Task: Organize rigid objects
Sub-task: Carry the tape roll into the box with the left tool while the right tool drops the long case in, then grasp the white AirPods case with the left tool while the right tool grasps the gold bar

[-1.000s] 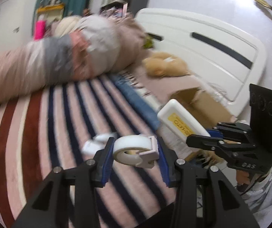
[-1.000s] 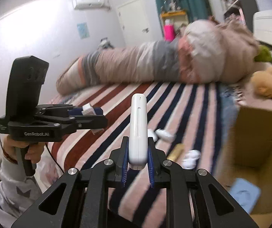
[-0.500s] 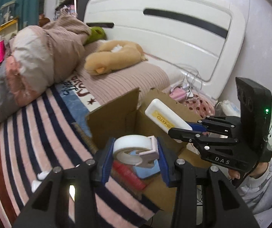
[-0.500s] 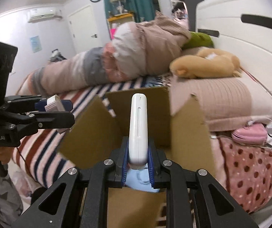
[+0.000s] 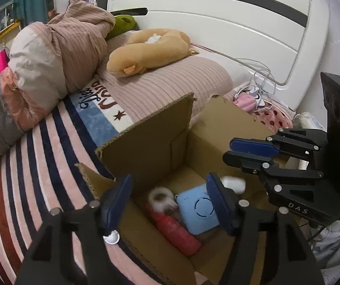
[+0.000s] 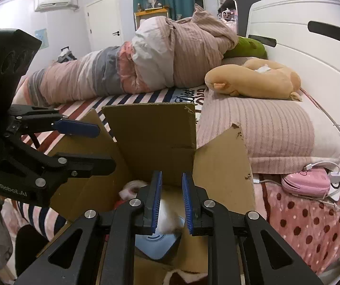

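An open cardboard box (image 5: 146,147) (image 6: 153,128) stands on the striped bed. Inside lie a red bottle (image 5: 177,230), a light blue square device (image 5: 198,207) (image 6: 158,244), the white tape dispenser (image 5: 160,199) (image 6: 131,186), blurred, and the white slim case (image 5: 234,182) (image 6: 167,216), blurred. My left gripper (image 5: 170,204) is open and empty above the box; it also shows in the right wrist view (image 6: 91,144). My right gripper (image 6: 171,203) is open and empty over the box; it also shows in the left wrist view (image 5: 238,150).
A rolled pink and grey quilt (image 5: 41,66) and a tan plush toy (image 5: 146,47) lie on the bed behind the box. A white headboard (image 5: 241,23) stands to the right. A pink case with cables (image 6: 305,182) lies on a dotted cloth. A small white object (image 5: 111,238) lies beside the box.
Both grippers swung from the striped bed to above the box and opened. The tape dispenser and the white case left the fingers and are now in the box.
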Demonstrator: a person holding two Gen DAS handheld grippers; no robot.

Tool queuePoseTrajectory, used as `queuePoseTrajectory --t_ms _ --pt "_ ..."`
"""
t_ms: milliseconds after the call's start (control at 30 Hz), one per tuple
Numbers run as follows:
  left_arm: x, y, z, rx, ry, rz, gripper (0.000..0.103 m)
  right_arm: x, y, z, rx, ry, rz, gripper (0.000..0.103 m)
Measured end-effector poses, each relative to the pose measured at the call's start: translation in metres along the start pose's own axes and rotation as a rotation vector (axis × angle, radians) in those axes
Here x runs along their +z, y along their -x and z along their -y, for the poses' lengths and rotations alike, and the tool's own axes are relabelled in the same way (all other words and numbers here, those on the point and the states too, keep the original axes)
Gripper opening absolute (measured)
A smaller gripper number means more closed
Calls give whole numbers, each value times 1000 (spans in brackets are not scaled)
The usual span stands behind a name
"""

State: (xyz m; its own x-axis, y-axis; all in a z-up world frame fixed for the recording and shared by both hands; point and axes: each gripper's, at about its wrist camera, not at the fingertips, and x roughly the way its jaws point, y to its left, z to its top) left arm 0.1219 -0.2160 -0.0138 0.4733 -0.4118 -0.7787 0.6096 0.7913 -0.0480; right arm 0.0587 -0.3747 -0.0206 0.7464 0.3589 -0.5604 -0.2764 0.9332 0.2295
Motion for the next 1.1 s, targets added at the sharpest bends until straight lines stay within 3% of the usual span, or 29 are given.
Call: queuePoseTrajectory --t_ms 300,533,667,833,1100 --pt "-4 27 -10 15 33 49 68 4 5 -5 23 -5 5 13" --pt "-19 80 -32 66 74 125 72 11 20 -31 89 20 15 22" --pt "-40 109 -57 105 115 158 75 16 30 -60 120 55 46 30" --pt "-72 129 -93 165 158 174 75 25 27 -111 182 97 57 30" --pt "-138 110 -164 188 266 120 75 30 -21 -189 246 134 -19 30"
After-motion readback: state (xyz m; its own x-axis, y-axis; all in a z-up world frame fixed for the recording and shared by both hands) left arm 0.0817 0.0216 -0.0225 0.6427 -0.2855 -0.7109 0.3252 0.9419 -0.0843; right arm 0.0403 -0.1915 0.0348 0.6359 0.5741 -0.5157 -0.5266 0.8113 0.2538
